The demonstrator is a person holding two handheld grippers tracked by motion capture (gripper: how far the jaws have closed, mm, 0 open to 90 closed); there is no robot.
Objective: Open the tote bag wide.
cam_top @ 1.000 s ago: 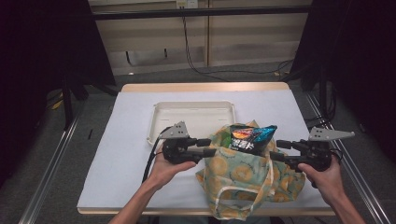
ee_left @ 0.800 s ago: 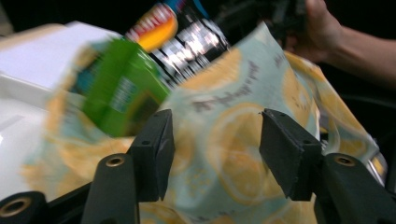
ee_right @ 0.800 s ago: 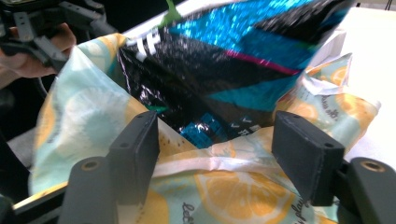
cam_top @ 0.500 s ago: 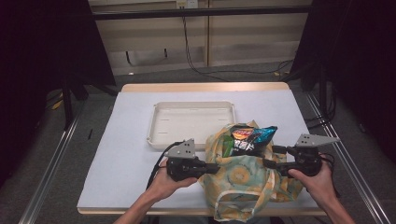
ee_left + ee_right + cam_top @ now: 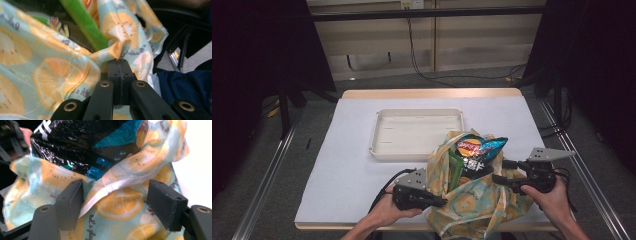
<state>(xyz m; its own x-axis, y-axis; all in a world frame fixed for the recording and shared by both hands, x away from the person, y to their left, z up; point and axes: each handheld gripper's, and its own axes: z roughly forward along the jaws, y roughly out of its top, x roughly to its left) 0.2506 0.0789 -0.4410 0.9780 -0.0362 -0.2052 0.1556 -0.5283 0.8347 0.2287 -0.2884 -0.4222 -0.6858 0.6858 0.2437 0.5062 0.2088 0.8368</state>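
Note:
A cloth bag [image 5: 472, 202] printed with orange slices sits at the table's near edge, and shiny snack packets [image 5: 477, 147] stick out of its top. My left gripper [image 5: 439, 202] is at the bag's left side, its jaws shut on a bunched fold of the fabric [image 5: 117, 51]. At the bag's right side my right gripper [image 5: 501, 171] stands open. It has just widened, and the bag's hem [image 5: 117, 187] lies between its pads [image 5: 71, 197] without being pressed. A black and blue packet [image 5: 82, 145] shows just beyond.
A shallow white tray [image 5: 412, 150] lies empty beyond the bag at mid table. White cloth covers the table [image 5: 352, 150]. Metal rails run along both sides of the table, and a blue sleeve [image 5: 182, 87] shows in the left gripper view.
The left gripper has come down and nearer to the table's front edge and has shut on the bag's fabric. The bag has sunk lower. The right gripper's jaws stand a little wider.

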